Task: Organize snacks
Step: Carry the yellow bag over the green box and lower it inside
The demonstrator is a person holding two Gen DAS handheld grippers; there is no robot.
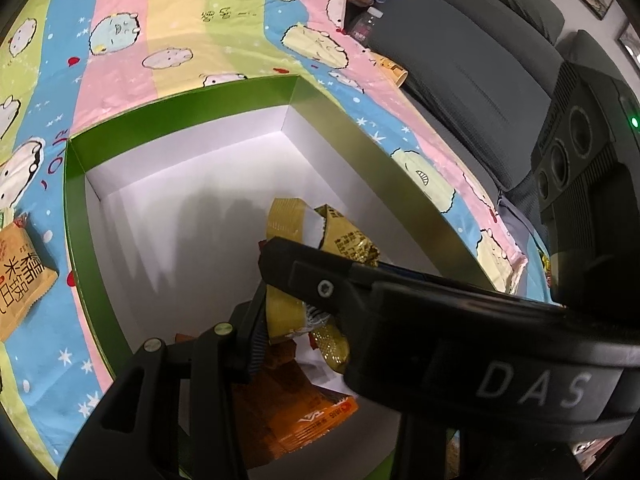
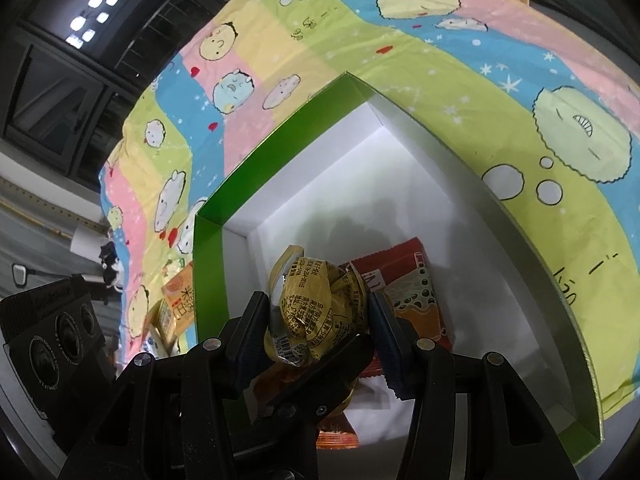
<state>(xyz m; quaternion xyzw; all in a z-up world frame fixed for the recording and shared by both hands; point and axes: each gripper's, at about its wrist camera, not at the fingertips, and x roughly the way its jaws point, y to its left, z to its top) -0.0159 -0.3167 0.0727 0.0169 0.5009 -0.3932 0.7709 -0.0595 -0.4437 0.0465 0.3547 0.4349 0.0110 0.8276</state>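
Two grippers hold one crumpled yellow snack packet over an open box

The right gripper (image 2: 320, 320) has its jaws clamped on the crumpled yellow packet (image 2: 316, 312); the left gripper (image 1: 276, 300) pinches the same packet (image 1: 288, 304) from the other side. Below lie an orange packet (image 1: 296, 420) and a red-brown one (image 2: 404, 280) on the white floor of the green-rimmed box (image 2: 208, 264), which sits on a pastel cartoon blanket (image 1: 168, 12). Another orange packet (image 1: 24, 276) lies outside.

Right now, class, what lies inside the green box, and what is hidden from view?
Inside the green box: a red bubble-tea packet and an orange packet on the white floor, with a crumpled yellow packet in the right gripper above them. The grippers cover the near floor.
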